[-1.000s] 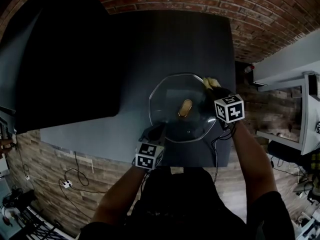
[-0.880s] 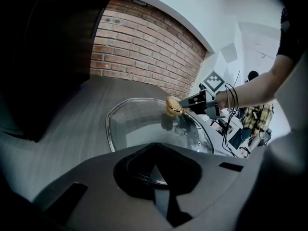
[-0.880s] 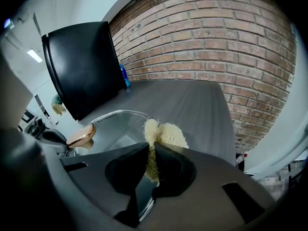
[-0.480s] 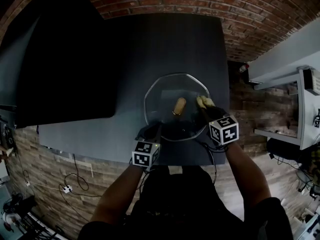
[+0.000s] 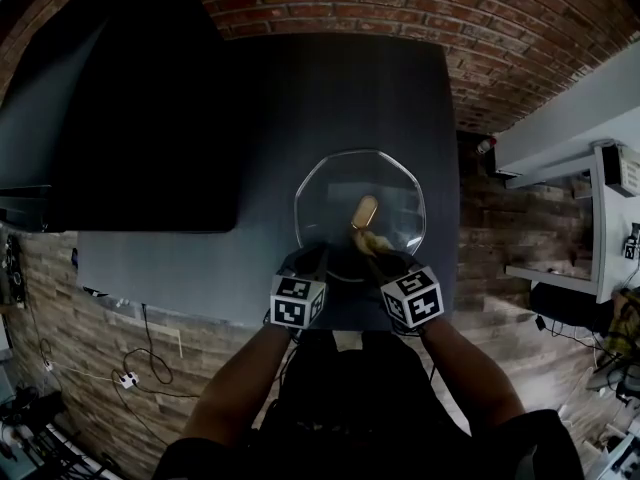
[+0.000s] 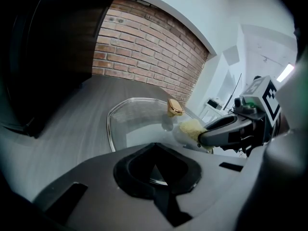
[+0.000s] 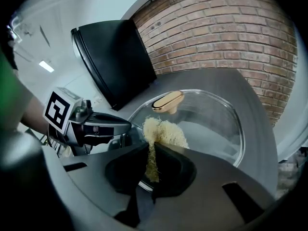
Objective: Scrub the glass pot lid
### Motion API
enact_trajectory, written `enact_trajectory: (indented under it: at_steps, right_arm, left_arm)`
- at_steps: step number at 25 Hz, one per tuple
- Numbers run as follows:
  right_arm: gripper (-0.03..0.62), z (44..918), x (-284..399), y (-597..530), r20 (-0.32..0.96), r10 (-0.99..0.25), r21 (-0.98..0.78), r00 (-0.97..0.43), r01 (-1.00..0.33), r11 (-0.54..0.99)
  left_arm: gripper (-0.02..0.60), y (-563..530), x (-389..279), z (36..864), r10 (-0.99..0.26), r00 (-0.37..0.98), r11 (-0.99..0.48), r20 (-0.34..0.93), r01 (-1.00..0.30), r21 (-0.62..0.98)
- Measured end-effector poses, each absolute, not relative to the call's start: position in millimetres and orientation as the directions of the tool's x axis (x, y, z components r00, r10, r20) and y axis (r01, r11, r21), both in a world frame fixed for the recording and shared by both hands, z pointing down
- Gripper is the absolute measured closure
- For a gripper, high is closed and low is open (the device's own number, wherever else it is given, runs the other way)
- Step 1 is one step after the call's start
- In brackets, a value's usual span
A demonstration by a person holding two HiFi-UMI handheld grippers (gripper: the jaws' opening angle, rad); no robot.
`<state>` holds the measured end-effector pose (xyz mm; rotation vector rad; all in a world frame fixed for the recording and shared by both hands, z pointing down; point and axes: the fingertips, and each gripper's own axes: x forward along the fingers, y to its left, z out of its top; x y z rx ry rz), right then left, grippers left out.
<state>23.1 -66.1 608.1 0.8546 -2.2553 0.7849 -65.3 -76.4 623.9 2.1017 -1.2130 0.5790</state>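
Now right gripper (image 7: 150,150) (jaws clamping scrubber (image 7: 166,131)) has slid toward left gripper (image 6: 155,153), whose jaws pinch the lid (image 5: 392,193).

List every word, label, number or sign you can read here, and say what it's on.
There are no readable words, brands or numbers anywhere.
On the left claw, the left marker cube: black-and-white square codes only, no letters.
On the right claw, the right marker cube: the same.
The glass pot lid, its knob and the yellow scrubber: no print.
The white shelf unit at the right: any print is too small to read.
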Motion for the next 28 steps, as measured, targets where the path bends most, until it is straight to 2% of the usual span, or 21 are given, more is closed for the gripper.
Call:
enact_trajectory:
  at_steps: [10, 15, 20, 28]
  right_arm:
    - [0.551, 579, -50, -77, 0.714, -0.292, -0.175, -0.636, -0.566, 0.805]
    - [0.551, 588, -76, -76, 0.840, -0.164, -0.059, -0.517, -0.388, 0.920]
    - [0.551, 603, -91, -79, 0.925, -0.050, -0.034, -0.377, -0.213, 0.976]
    - [0.551, 614, -102, -101, 0.961, 0.087, -0.141, -0.262, -0.191, 0.971]
  left_arm:
    - [0.549, -76, -63, 622, -0.600, 0.500, -0.401, 0.625, -0.863, 0.306]
    - [0.549, -75, -63, 621, -0.604, 0.514, -0.412, 0.610, -0.856, 0.313]
    - [0.549, -74, -63, 619, -0.609, 0.522, -0.425, 0.598, -0.851, 0.309]
    - [0.549, -73, -65, 617, -0.593, 0.537, -0.438, 0.600, -0.840, 0.319]
